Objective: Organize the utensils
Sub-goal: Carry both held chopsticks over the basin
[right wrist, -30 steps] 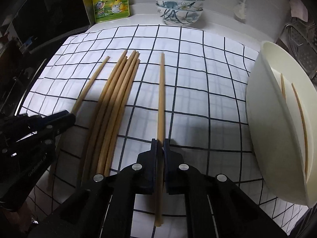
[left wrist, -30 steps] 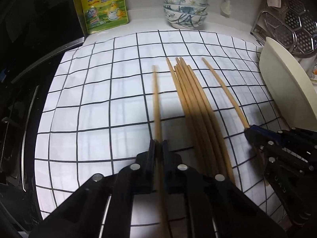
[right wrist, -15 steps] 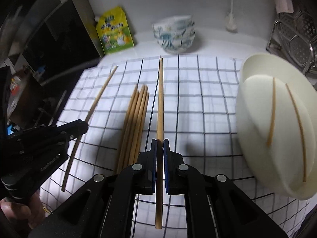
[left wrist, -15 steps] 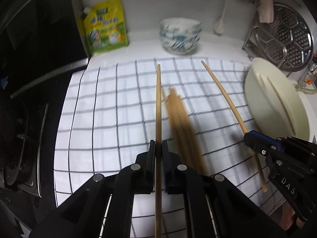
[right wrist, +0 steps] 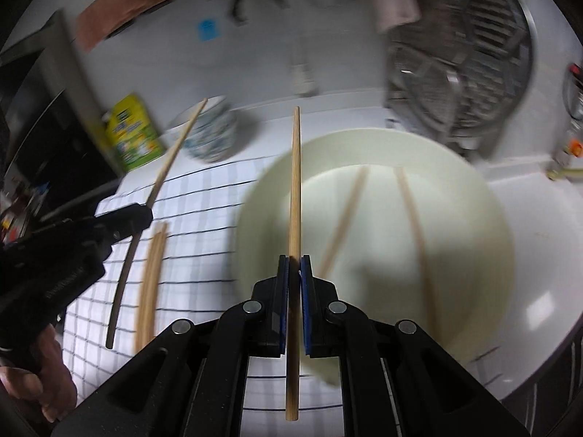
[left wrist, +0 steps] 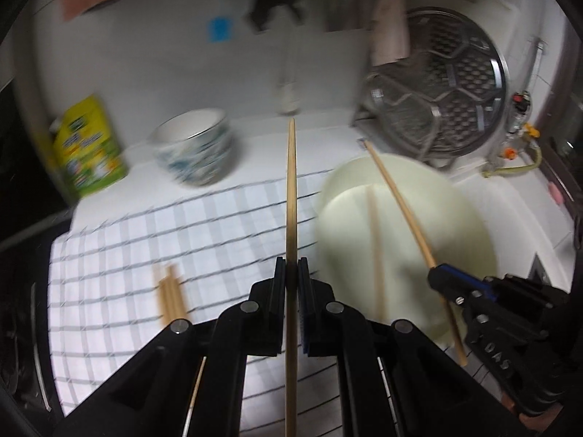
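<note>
My left gripper [left wrist: 291, 267] is shut on a wooden chopstick [left wrist: 291, 196], lifted above the checked cloth [left wrist: 120, 266]. My right gripper [right wrist: 294, 266] is shut on another chopstick [right wrist: 295, 182], held over the left part of the cream basin [right wrist: 470, 218]. Two chopsticks [right wrist: 415, 225] lie inside that basin. A bundle of chopsticks [right wrist: 152, 280] stays on the cloth. In the left wrist view the right gripper [left wrist: 437, 275] and its chopstick [left wrist: 400, 204] hang over the basin [left wrist: 455, 225]. The left gripper [right wrist: 144, 215] shows at the left of the right wrist view.
Stacked patterned bowls [left wrist: 195, 153] and a yellow-green pouch [left wrist: 87, 153] stand at the back of the counter. A metal steamer rack [left wrist: 448, 102] leans behind the basin. Dark stove surface borders the cloth on the left. A hand [right wrist: 36, 382] grips the left tool.
Both grippers have lifted their chopsticks off the cloth and swung right towards the basin. The bundle stayed on the cloth.
</note>
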Available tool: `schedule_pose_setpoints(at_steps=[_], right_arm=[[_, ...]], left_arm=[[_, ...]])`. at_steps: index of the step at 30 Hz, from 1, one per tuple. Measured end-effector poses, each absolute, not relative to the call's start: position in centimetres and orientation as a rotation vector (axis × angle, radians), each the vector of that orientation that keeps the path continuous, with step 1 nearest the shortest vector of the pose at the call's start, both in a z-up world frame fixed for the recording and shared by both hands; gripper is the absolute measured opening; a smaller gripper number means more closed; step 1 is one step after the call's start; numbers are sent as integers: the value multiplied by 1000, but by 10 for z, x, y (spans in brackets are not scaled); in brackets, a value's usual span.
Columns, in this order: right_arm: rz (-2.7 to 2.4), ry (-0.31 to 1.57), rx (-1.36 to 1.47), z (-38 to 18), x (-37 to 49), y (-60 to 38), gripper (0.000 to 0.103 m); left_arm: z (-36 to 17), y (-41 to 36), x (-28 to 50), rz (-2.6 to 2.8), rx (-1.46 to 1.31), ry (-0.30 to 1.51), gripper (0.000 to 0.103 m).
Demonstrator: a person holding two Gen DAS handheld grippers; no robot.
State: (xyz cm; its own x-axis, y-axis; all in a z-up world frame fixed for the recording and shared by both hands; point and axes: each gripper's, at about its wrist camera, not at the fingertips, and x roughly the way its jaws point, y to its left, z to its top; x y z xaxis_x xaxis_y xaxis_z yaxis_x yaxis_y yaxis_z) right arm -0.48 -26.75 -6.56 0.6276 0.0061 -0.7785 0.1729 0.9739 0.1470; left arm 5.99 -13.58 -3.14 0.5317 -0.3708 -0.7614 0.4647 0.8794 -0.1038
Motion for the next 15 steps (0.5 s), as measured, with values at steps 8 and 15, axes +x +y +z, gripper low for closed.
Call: schedule_pose_setpoints(at_steps=[8, 15], right_arm=[[-175, 927, 270, -83, -5, -346, 6], [-155, 980, 290, -108, 9, -373, 6]], left_arm=[[-51, -234, 71, -598, 174, 920, 7], [-86, -276, 83, -579, 214, 973, 7]])
